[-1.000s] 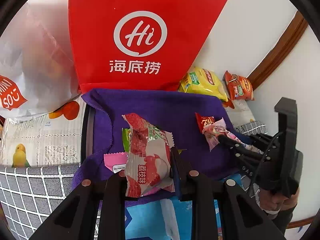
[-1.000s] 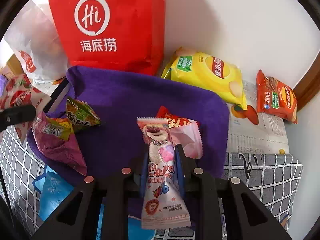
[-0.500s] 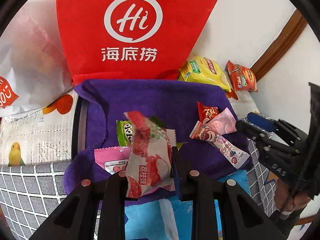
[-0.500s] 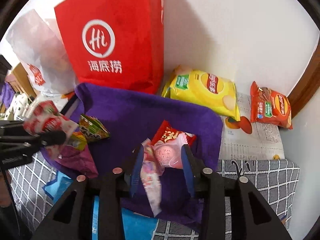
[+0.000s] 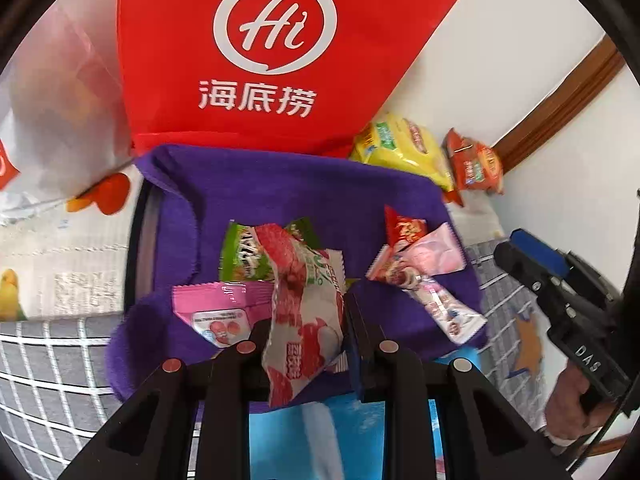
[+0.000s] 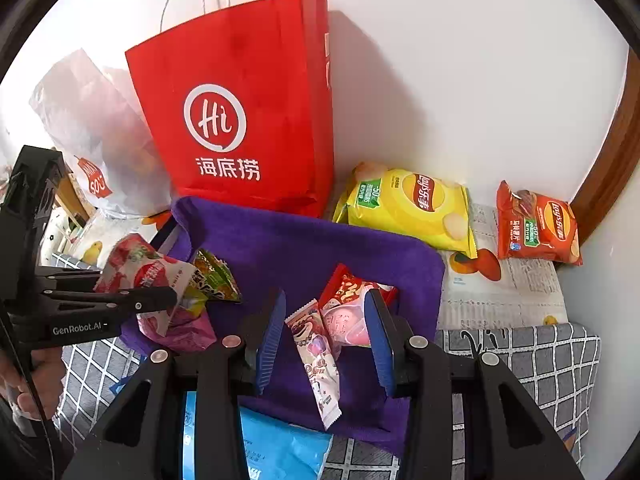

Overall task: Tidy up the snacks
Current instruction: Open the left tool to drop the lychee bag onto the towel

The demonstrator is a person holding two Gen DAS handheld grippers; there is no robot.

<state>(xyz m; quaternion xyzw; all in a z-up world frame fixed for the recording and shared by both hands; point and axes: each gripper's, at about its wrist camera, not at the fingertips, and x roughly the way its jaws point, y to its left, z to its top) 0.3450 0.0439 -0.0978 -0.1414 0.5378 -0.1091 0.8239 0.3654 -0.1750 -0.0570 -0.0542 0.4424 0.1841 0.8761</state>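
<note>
My left gripper (image 5: 308,316) is shut on a red-and-white lychee snack packet (image 5: 304,304) and holds it above the near left part of a purple cloth (image 5: 280,188). It also shows in the right wrist view (image 6: 144,272). My right gripper (image 6: 326,340) is open and empty above the cloth's near right part. A long pink Lotso packet (image 6: 318,364) lies on the cloth under it, beside a pink packet (image 6: 348,324) and a red packet (image 6: 344,284). A green packet (image 5: 244,256) and a pink packet (image 5: 220,308) lie under the left gripper.
A red Haidilao paper bag (image 6: 248,112) stands behind the cloth against the wall. A yellow Lay's bag (image 6: 408,204) and an orange Lay's bag (image 6: 536,224) lie at the back right. A white plastic bag (image 6: 88,128) is at the back left. A blue packet (image 6: 280,452) lies near me.
My right gripper opened and let the Lotso packet drop onto the cloth, then pulled back and up. My left gripper kept the lychee packet and shifted slightly forward.
</note>
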